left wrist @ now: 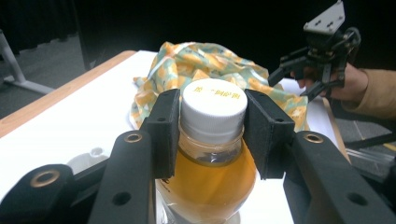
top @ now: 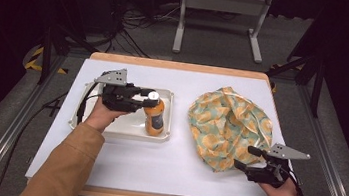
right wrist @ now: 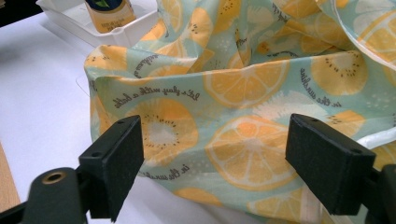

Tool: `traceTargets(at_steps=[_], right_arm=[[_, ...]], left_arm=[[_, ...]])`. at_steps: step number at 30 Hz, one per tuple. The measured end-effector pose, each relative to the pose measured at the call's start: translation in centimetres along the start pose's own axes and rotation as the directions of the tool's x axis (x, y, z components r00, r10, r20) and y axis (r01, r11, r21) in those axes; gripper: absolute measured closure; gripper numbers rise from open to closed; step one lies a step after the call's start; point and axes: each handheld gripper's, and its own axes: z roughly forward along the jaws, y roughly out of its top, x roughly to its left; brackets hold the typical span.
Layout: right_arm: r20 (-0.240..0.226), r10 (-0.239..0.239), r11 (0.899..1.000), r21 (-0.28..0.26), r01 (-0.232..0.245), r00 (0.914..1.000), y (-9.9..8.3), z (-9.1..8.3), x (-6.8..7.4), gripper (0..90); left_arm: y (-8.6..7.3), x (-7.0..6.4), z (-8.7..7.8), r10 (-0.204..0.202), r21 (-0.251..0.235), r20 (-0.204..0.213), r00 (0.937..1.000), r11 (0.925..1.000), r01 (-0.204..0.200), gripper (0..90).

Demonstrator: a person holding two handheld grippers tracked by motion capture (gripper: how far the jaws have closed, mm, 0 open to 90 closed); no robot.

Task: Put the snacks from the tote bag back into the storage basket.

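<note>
— White sheeting covered the wooden table [top: 118, 171], with dark floor and cables beyond it. Where was the bottle?

— The bottle [top: 154, 117] of orange drink stood upright in the white tray [top: 123, 128], at its right end. The left gripper [top: 145, 99] had it by the neck: in the left gripper view the two black pads [left wrist: 164, 130] pressed against either side just under the white cap [left wrist: 214, 110], clamped tight on it.

— Anything else in that tray?

— Nothing I could make out; part of it sat hidden under the hand and gripper.

— And the other side?

— The right gripper [top: 246, 159] hovered at the near edge of the citrus-print bag [top: 228, 126], which lay crumpled on the table, right of the tray and apart from it. Its jaws stood wide apart, the cloth between them in the right gripper view [right wrist: 243, 135] but not pinched.

— Was anything inside the bag?

— I could not tell; the folds hid its inside.
</note>
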Motion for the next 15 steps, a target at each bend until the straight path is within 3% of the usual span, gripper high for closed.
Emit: traceTargets(at_steps=[15], right_arm=[[-0.001, -0.002, 1.000, 0.003, 0.002, 1.0000, -0.02, 0.02, 0.00, 19.8]], left_arm=[[-0.09, -0.41, 0.95, 0.026, 0.043, 0.004, 0.9997, 0.9987, -0.026, 58.2]])
